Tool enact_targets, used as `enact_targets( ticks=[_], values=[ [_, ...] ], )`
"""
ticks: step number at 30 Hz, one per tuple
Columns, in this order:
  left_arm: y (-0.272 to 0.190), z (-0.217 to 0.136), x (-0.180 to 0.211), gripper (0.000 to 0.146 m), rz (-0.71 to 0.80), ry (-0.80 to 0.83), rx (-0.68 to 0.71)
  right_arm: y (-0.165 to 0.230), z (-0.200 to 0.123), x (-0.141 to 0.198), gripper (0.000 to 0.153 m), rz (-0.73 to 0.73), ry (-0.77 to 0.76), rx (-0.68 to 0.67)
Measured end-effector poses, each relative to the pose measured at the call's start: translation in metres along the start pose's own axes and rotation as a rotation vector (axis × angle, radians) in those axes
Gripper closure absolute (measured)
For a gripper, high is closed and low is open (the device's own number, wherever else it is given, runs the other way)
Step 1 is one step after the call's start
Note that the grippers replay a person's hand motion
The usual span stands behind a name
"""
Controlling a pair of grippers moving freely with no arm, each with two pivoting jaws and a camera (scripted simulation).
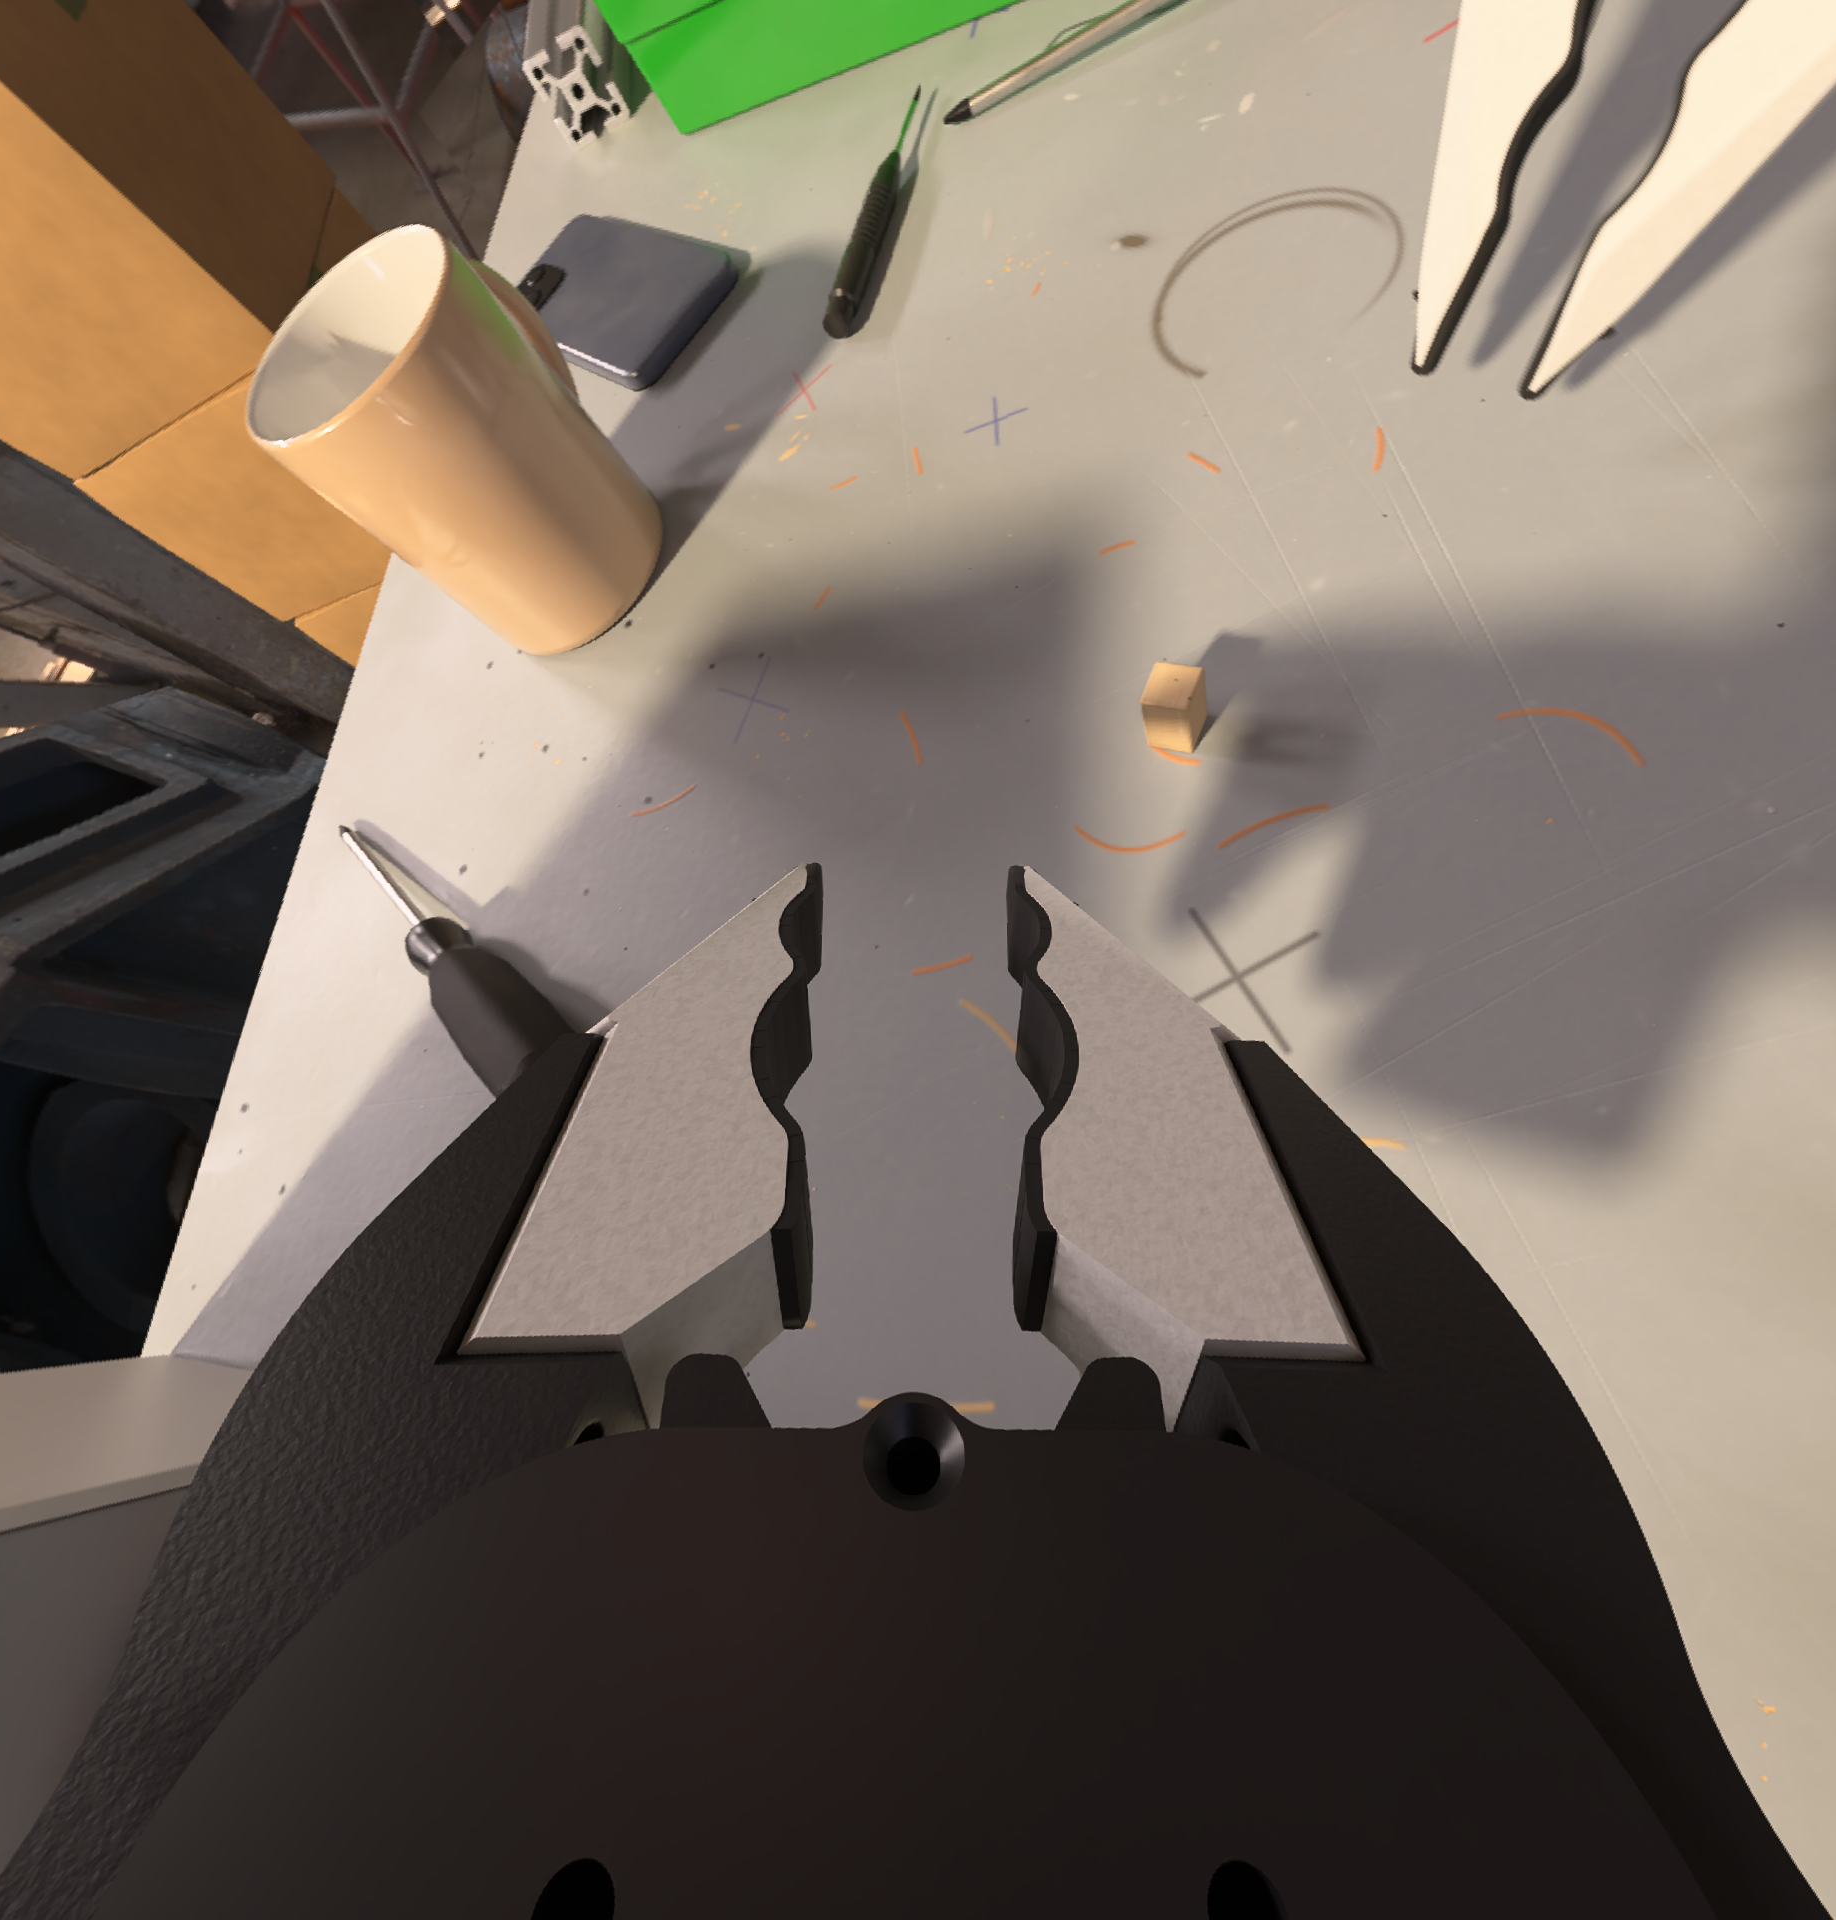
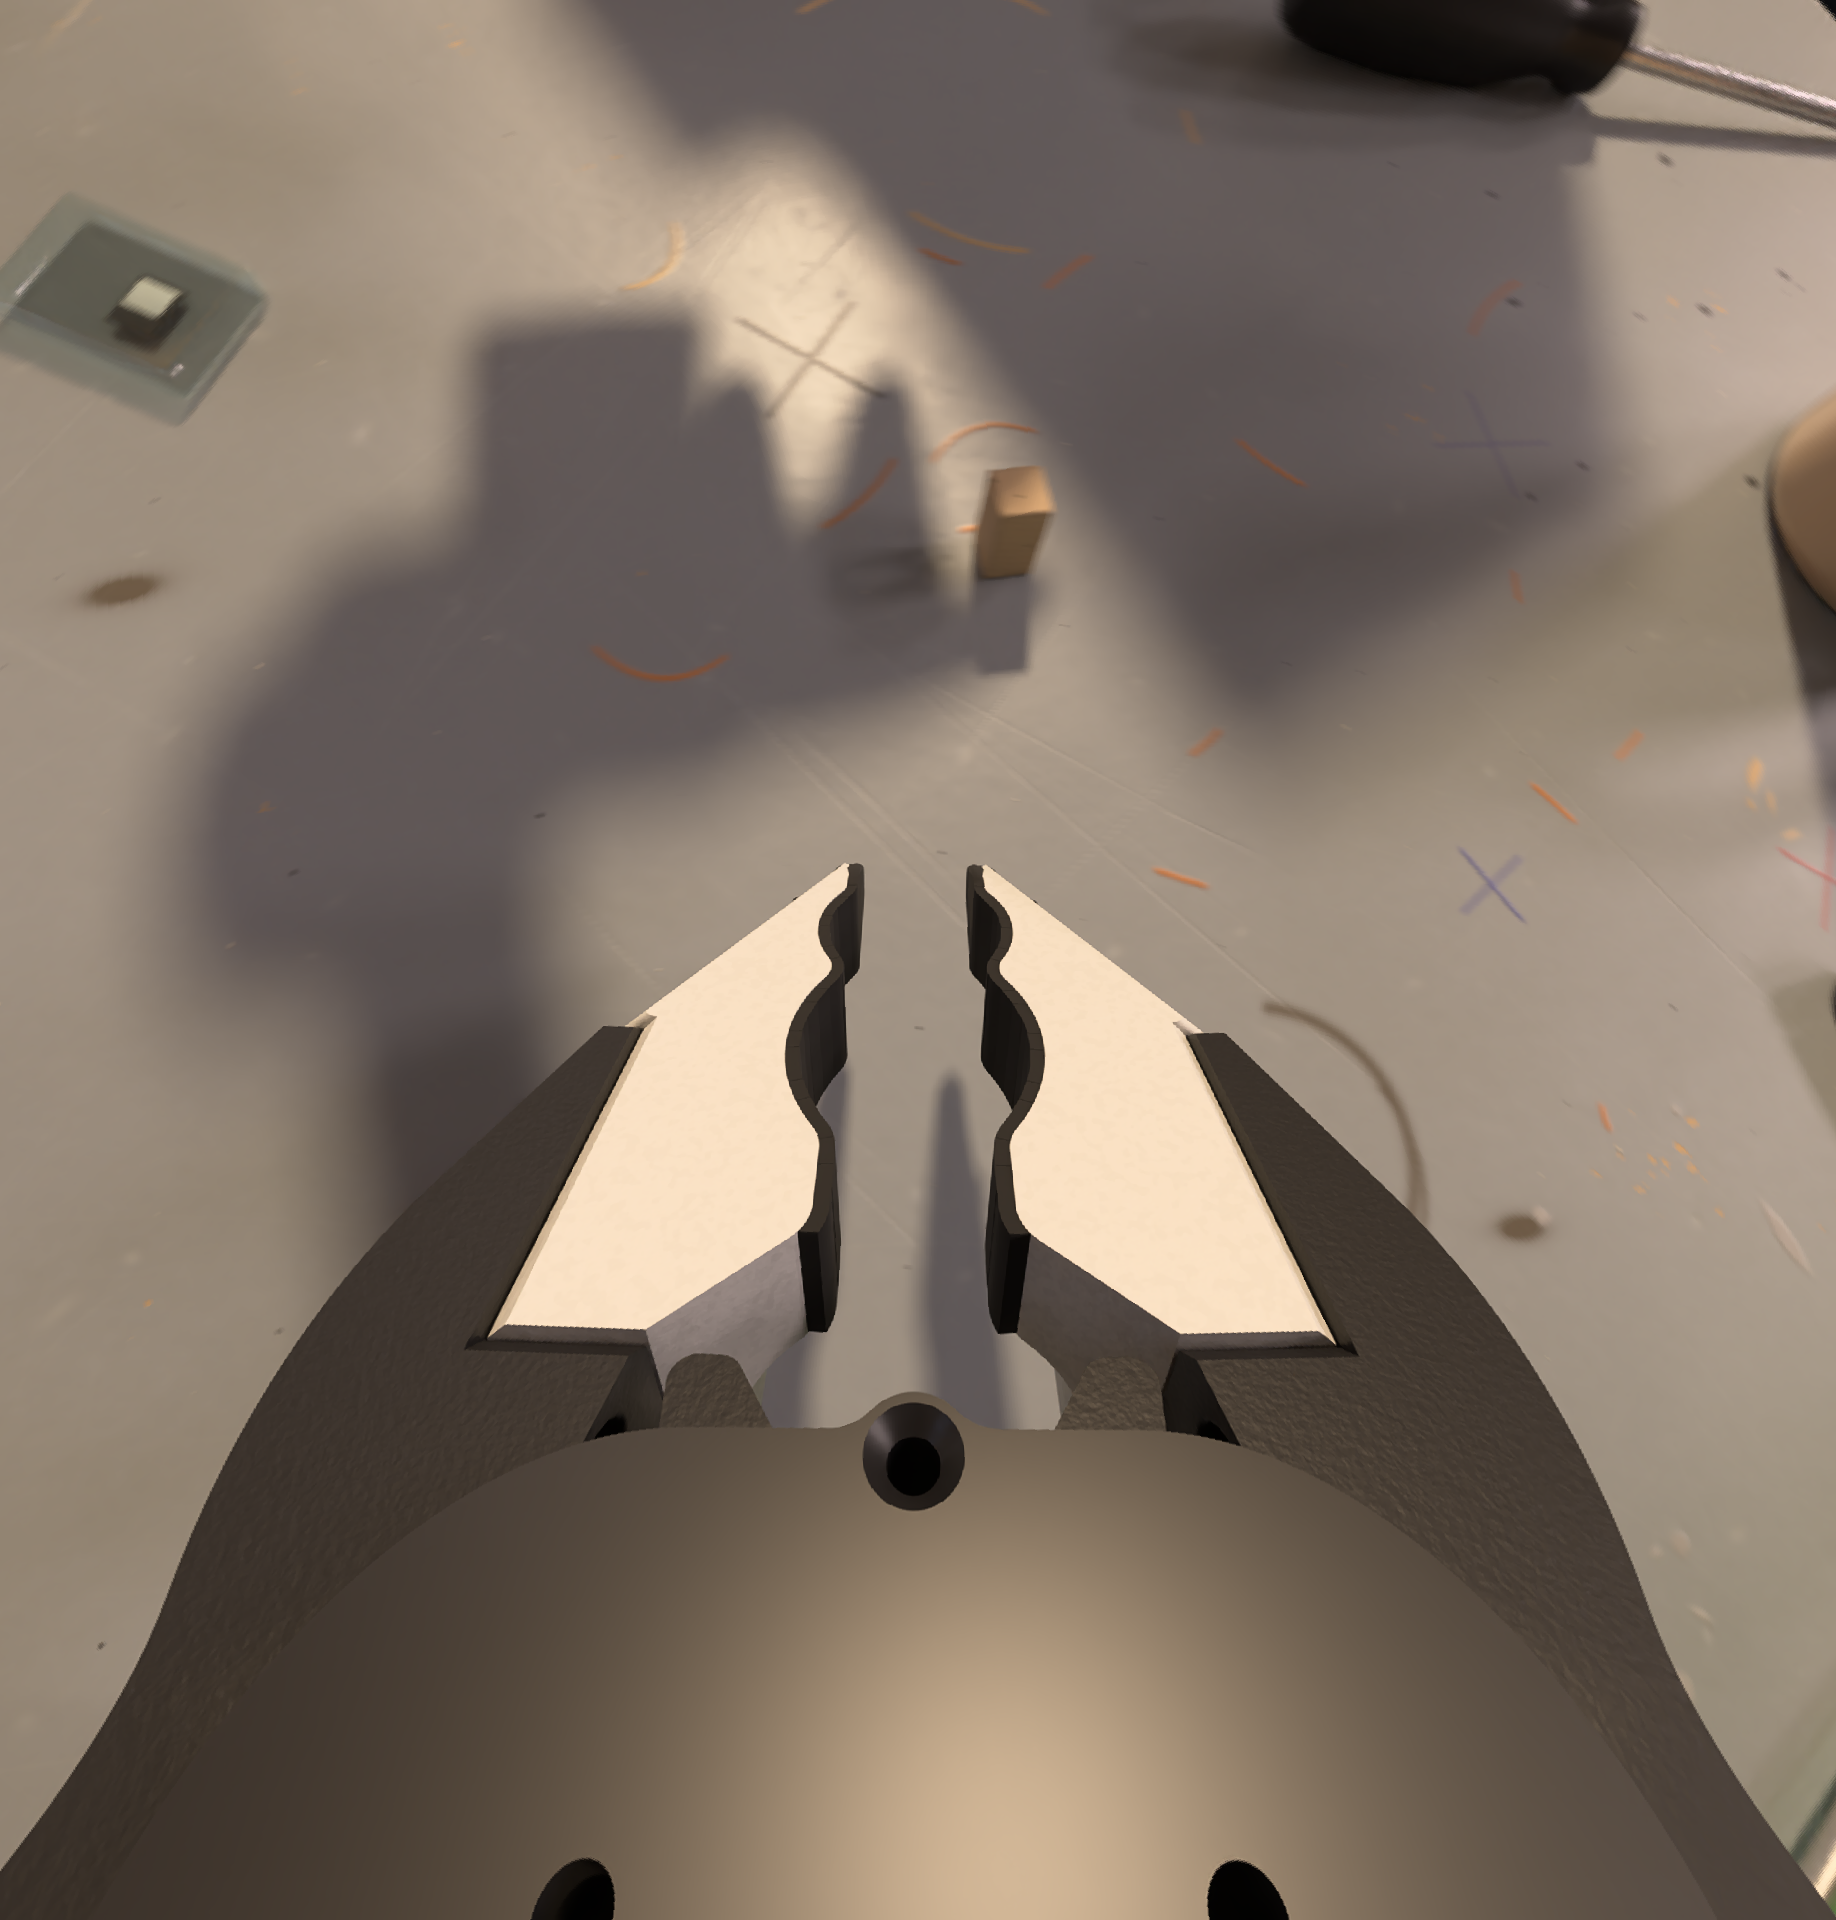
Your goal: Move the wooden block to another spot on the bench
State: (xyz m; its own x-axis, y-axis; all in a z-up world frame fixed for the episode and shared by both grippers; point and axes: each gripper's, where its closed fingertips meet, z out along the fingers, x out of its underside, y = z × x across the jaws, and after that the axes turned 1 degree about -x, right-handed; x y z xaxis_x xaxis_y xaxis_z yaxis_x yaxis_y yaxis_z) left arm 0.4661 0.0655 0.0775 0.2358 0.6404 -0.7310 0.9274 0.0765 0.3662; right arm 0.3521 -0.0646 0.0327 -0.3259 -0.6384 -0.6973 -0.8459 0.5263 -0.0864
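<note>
Only left wrist view shows phone; right, clear packet.

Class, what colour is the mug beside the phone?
Cream mug, white inside; left wrist view shows it best.

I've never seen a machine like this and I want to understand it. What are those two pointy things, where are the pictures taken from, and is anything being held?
Those pointy things are tongs, two of them, each with two fingers for pinching. Each pair carries a camera looking out along its fingers, so each picture is what one pair sees.

The left tongs and right tongs are both open and hold nothing. The white points at the top right of the left picture are the right tongs again.

Below them is a grey bench. On it stands the small wooden block, which they should move elsewhere; the right picture shows it too. Nothing touches it.

Also there: a cream mug, a phone, a dark screwdriver, a thin green-tipped tool, a pencil, a green box, and a small metal cube on a clear square.
</note>
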Motion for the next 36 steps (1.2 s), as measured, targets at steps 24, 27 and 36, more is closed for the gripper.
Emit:
enact_targets(
  ticks=[24, 27, 36],
  values=[
    [0.019, -0.006, 0.013, 0.111, -0.029, 0.055, -0.066, -0.03, 0.0, 0.008, 0.132, 0.097, 0.042, -0.071],
    [0.01, -0.009, 0.024, 0.111, -0.07, 0.094, 0.017, -0.043, 0.006, -0.015, 0.124, 0.075, 0.012, -0.048],
    [-0.027, -0.007, 0.04, 0.104, -0.105, 0.179, 0.239, -0.077, 0.062, -0.087, 0.114, -0.032, -0.011, -0.081]
  ],
)
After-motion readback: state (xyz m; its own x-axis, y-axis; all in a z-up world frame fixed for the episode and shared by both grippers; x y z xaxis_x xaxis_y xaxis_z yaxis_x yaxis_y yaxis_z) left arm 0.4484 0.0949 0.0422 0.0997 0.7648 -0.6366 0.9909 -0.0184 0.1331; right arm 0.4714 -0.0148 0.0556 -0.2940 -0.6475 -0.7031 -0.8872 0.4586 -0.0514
